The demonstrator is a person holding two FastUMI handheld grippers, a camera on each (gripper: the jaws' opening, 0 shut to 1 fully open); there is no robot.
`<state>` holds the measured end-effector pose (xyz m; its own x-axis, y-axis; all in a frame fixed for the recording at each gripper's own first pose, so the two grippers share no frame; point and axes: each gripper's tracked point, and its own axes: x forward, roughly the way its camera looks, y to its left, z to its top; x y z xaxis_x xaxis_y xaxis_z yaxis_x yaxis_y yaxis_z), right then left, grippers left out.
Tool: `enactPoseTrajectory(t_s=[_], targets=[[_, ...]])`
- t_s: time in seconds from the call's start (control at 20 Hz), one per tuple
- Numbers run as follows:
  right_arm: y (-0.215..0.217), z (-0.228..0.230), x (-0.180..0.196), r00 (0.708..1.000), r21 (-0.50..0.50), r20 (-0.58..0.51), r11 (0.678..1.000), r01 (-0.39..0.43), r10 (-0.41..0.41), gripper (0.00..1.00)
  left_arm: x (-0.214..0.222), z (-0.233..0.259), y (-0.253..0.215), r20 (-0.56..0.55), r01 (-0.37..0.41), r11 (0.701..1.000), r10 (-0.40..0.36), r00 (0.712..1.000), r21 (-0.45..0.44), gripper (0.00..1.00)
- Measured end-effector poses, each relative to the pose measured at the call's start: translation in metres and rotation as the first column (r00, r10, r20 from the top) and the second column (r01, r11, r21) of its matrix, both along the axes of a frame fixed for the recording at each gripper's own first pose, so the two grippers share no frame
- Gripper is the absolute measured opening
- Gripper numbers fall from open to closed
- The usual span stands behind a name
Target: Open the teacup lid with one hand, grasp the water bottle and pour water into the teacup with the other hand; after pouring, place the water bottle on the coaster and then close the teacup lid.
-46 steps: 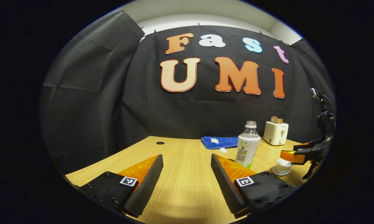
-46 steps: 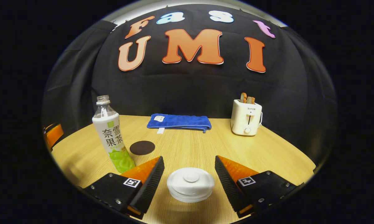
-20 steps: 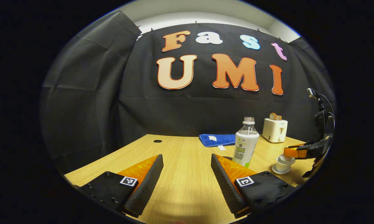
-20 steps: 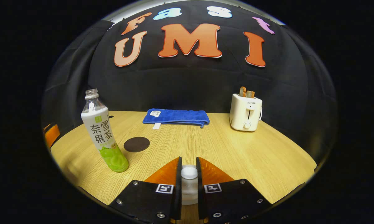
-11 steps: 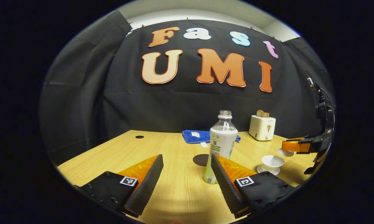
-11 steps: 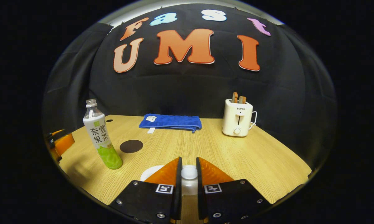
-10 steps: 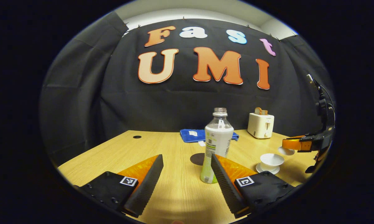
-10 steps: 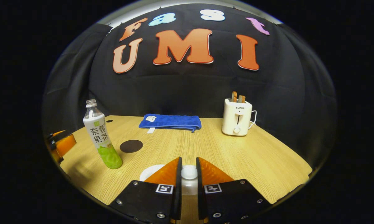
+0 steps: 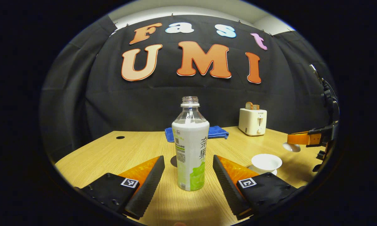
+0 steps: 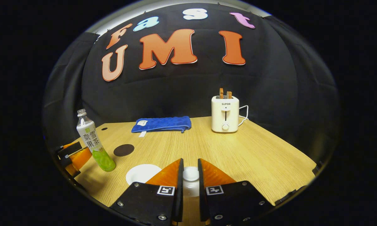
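The teacup (image 9: 266, 162) stands uncovered on its saucer (image 9: 271, 172) on the wooden table (image 9: 138, 150), toward my right front in the left gripper view; in the right gripper view its white rim shows just left of my right gripper's fingers. The teacup lid (image 10: 191, 173) is clear of the cup: my right gripper (image 10: 190, 173) is clenched on its knob, both fingers pressing, and in the left gripper view the lid hangs in the air to the right of the cup, apart from it. The water bottle (image 9: 191, 147) stands upright, uncapped, on the table. My left gripper (image 9: 188, 171) is released, its fingers spread wide, one on each side of the bottle's lower half with a gap on both sides; no contact observed. The dark round coaster (image 10: 124, 150) lies flat behind the bottle, near it, nothing resting on it. Farther back, a folded blue cloth (image 10: 161, 123) lies near the wall, and a cream toaster (image 10: 225, 114) with two slices standing in its slots sits to the right of it.
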<state>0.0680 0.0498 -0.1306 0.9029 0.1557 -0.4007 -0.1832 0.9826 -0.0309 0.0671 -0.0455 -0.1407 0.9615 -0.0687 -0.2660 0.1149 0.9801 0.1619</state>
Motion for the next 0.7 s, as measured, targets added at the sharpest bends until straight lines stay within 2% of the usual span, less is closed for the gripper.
enactPoseTrajectory(t_s=[0.2,0.35,0.5,0.7], targets=[[-0.015,-0.001,0.003,0.999,0.011,-0.014,0.999,0.032,-0.032,0.22,0.018,-0.014,-0.003,-0.036,0.007,0.999,-0.005,0.999,0.044,0.99],[-0.02,-0.003,0.003,0.999,0.011,-0.017,0.999,0.04,-0.04,0.22,0.027,-0.03,-0.009,-0.07,0.014,0.999,-0.012,0.997,0.032,0.99],[-0.024,-0.002,0.004,0.999,0.012,-0.02,0.999,0.047,-0.047,0.22,0.026,-0.026,-0.013,-0.066,0.02,1.0,-0.02,0.998,0.001,0.68],[-0.026,-0.001,0.003,0.998,0.011,-0.019,0.999,0.052,-0.052,0.22,0.014,-0.019,-0.018,-0.077,0.047,0.998,-0.043,0.996,0.052,0.66]])
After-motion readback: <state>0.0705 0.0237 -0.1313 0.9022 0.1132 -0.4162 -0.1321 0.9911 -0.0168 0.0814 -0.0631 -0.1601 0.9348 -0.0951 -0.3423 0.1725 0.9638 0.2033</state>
